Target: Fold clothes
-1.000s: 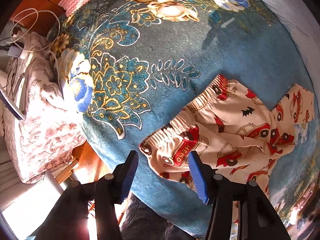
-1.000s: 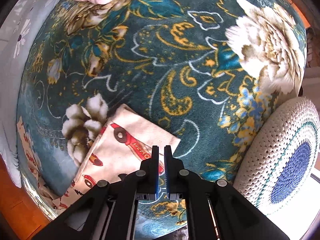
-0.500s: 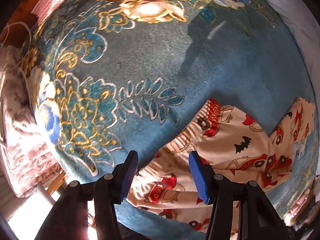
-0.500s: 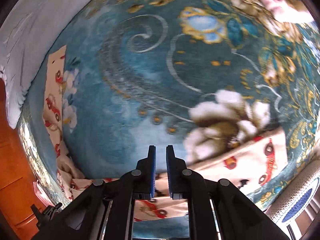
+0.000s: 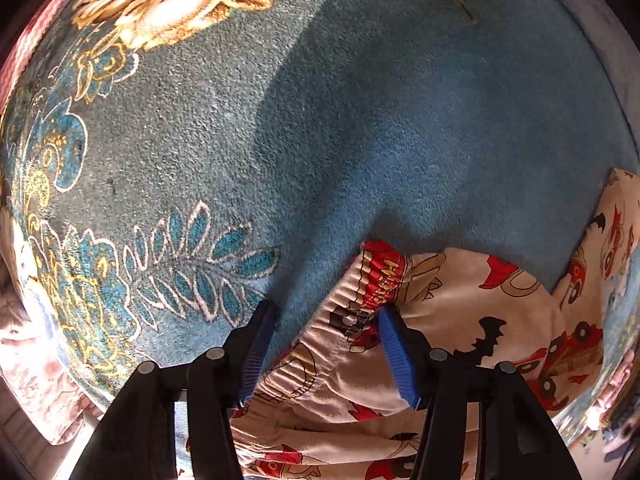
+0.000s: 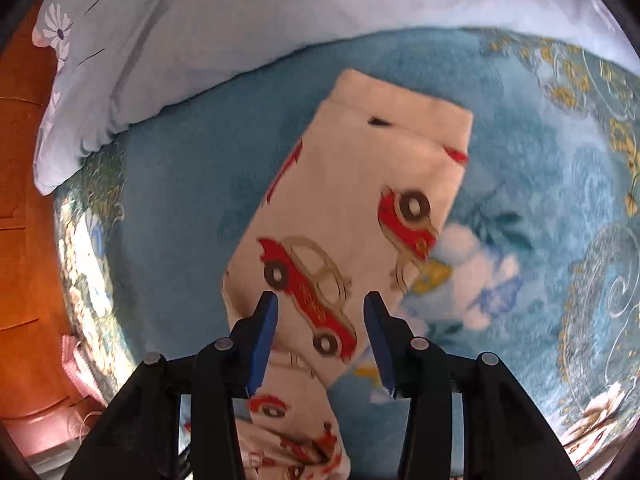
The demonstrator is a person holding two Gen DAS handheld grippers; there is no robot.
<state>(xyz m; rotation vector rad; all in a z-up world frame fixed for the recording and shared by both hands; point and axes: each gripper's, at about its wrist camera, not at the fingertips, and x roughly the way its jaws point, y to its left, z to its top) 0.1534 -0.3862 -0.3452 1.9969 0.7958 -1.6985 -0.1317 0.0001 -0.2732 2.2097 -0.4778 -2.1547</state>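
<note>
While the car-print pyjama trousers [image 5: 460, 320] lay unfolded on the blue floral blanket [image 5: 360, 120], left gripper [image 5: 324, 344] and right gripper [image 6: 320, 336] hovered, jaws released.

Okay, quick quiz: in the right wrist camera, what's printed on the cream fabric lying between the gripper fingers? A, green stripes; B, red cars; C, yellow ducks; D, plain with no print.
B: the cream pyjama fabric on the blue blanket shows red cars with dark wheels, lying beyond the open right gripper.
</note>
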